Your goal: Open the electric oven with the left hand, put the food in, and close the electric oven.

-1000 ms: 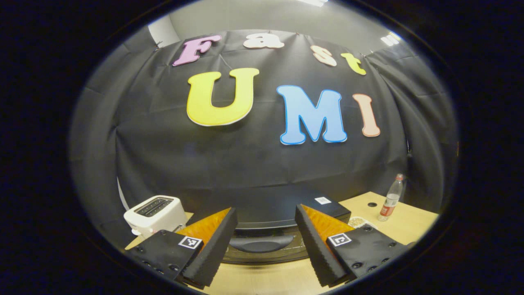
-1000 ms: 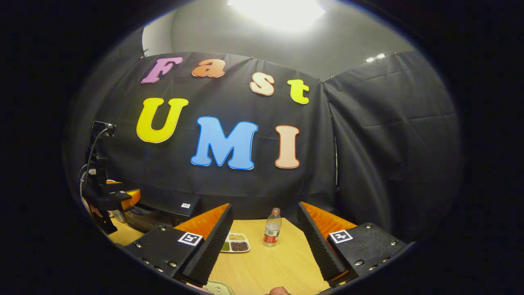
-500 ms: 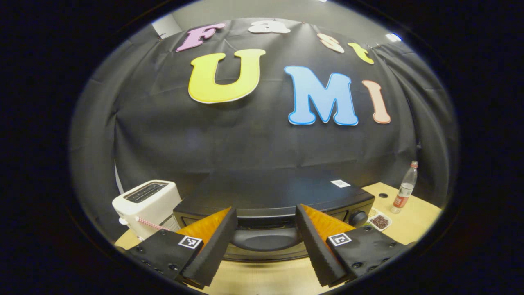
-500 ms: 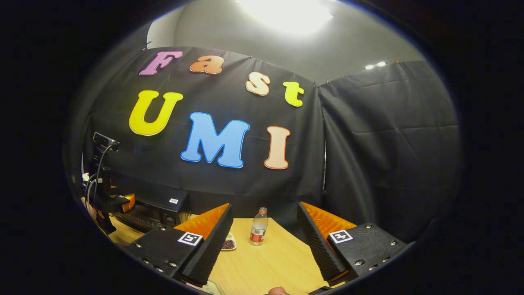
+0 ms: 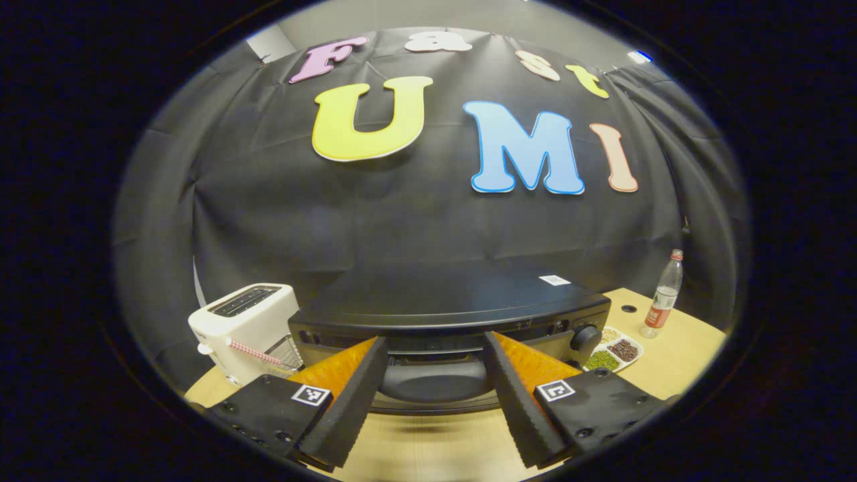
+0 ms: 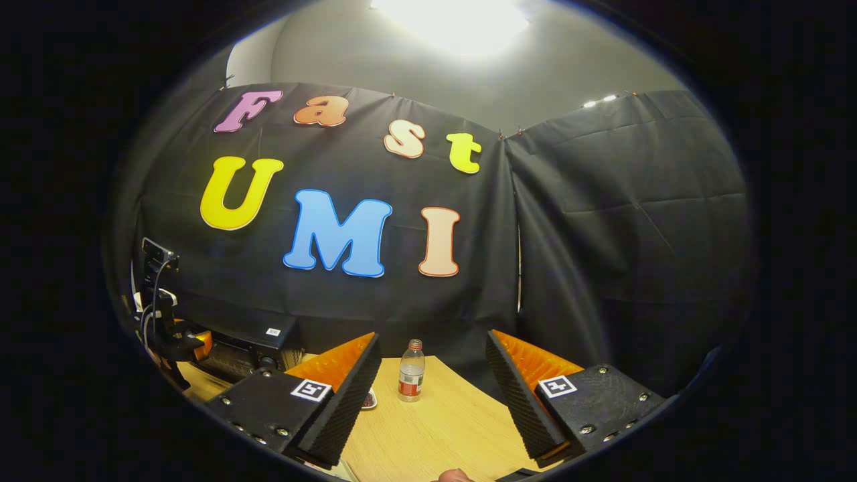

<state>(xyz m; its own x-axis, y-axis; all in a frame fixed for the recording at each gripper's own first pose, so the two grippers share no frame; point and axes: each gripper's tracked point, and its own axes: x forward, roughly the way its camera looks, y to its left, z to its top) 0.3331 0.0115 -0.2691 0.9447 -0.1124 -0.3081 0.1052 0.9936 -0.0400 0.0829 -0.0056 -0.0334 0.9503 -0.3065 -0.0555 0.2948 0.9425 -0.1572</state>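
Oven (image 5: 455, 304), black, sits on the table (image 5: 669, 361) right before my left hand-held gripper (image 5: 432, 395), whose fingers are spread wide on either side of the door handle (image 5: 435, 381), not gripping. My right hand-held gripper (image 6: 432, 395) hangs open too.

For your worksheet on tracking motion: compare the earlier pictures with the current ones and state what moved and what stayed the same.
The left gripper has closed in on the electric oven, whose door handle now sits between its open jaws; nothing is gripped yet. The right gripper swung slightly rightward, the oven sliding toward the edge of its view. The oven door stays closed; the toaster, bottle and food tray stayed put.
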